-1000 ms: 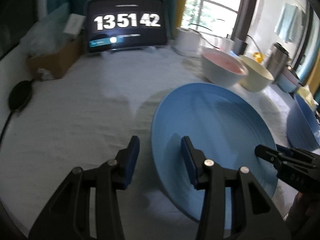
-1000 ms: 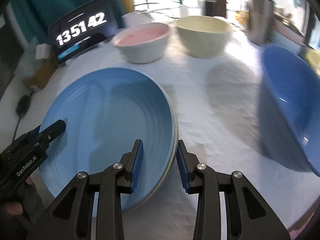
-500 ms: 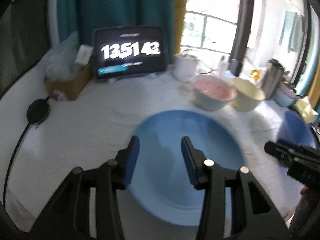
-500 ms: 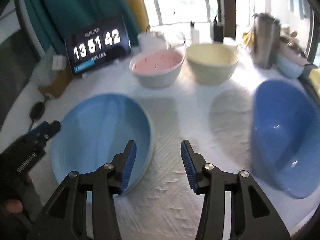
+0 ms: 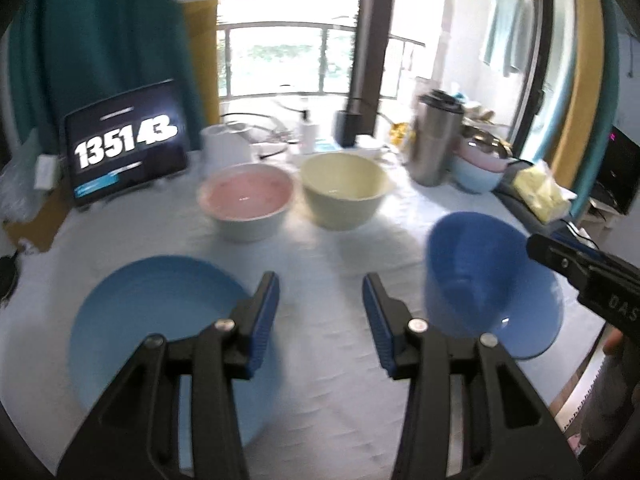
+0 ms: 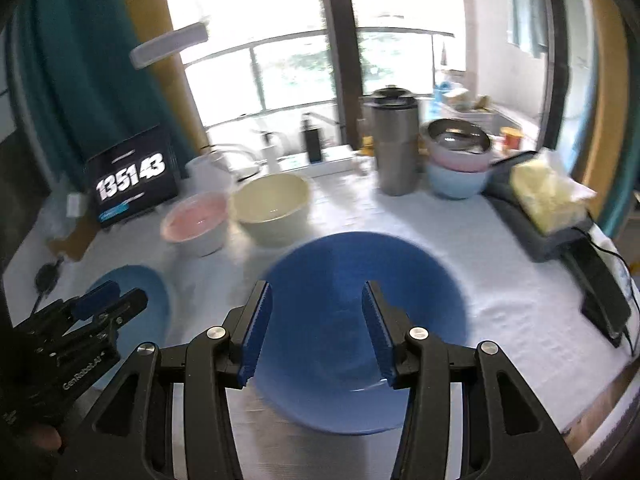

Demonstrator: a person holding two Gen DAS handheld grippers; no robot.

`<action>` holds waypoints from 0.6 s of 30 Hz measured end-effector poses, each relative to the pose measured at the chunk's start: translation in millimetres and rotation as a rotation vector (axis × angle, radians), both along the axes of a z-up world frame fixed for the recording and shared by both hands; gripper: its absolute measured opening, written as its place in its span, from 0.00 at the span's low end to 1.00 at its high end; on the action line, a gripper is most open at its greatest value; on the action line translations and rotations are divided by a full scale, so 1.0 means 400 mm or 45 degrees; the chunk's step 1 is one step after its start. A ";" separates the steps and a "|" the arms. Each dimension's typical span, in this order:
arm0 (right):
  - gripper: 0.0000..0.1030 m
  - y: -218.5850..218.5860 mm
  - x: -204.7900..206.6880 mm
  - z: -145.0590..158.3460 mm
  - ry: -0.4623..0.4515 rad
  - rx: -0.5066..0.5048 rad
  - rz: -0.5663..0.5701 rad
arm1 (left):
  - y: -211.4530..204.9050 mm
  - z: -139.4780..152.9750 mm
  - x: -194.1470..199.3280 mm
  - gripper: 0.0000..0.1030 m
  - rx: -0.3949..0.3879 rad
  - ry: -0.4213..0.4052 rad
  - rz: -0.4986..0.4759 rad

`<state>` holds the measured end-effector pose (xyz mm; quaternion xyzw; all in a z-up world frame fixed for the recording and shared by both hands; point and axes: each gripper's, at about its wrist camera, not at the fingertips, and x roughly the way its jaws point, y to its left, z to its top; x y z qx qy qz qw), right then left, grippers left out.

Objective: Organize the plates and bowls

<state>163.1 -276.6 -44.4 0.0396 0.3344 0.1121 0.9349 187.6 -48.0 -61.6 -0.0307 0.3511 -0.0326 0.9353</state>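
Your left gripper [image 5: 320, 312]: fingers apart, nothing between, over bare white table [image 5: 328, 256]. Light blue plate [image 5: 160, 320] lying flat just left of it. Your right gripper [image 6: 316, 332]: fingers apart too, empty, above dark blue bowl [image 6: 360, 280]. Pink bowl [image 5: 246, 200] and cream bowl [image 5: 344, 192] side by side further back.

Tablet screen [image 5: 127, 141], upper left of the left-wrist frame, propped upright on the worktop [image 5: 328, 272], showing 13 51 43 in white digits. Cardboard box [image 5: 24, 220] just left of it at the frame edge. White cloth covering the worktop. White jug [image 5: 228, 146] right of the tablet. Steel tumbler [image 6: 396, 144], upper centre of the right-wrist frame, standing upright. Yellow packet [image 6: 548, 196] on a dark flat device [image 6: 536, 236], right of frame. Black power brick [image 6: 604, 296] with cable, far right. Teal curtain [image 5: 108, 36] upper left; bright window with railing [image 5: 280, 56] top centre.
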 end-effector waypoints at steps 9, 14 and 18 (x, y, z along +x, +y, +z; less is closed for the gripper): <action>0.48 -0.148 0.046 -0.061 0.048 0.003 -0.114 | -0.133 -0.030 0.067 0.44 -0.023 0.063 -0.094; 0.48 -0.172 0.071 -0.103 0.095 0.022 -0.117 | -0.164 -0.061 0.086 0.44 0.014 0.114 -0.108; 0.48 -0.178 0.087 -0.134 0.135 0.046 -0.110 | -0.185 -0.094 0.102 0.44 0.050 0.166 -0.127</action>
